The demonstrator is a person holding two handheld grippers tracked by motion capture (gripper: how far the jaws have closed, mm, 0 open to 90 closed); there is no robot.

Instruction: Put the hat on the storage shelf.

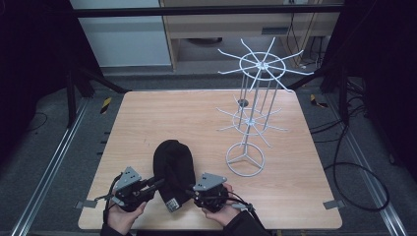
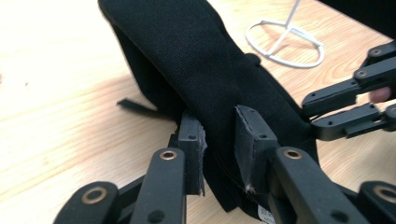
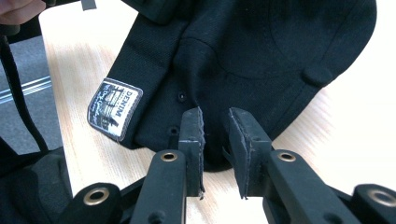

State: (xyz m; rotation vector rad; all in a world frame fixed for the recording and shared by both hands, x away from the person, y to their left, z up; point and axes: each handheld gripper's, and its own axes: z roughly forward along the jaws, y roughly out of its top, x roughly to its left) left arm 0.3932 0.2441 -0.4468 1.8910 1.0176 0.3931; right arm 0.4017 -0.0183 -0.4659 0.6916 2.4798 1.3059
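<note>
Both grippers sit at the bench's near edge: left gripper [image 2: 219, 154] pinches the black cap [image 1: 173, 167]; right gripper [image 3: 215, 154] brackets its rim narrowly. Next, I judge, lift it toward the white rack [image 1: 253, 110].

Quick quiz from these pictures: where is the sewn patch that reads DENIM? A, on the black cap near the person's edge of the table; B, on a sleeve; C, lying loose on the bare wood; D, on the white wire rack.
A: the patch sits on the black cap, at the end nearest the person, between the left gripper and right gripper.
</note>
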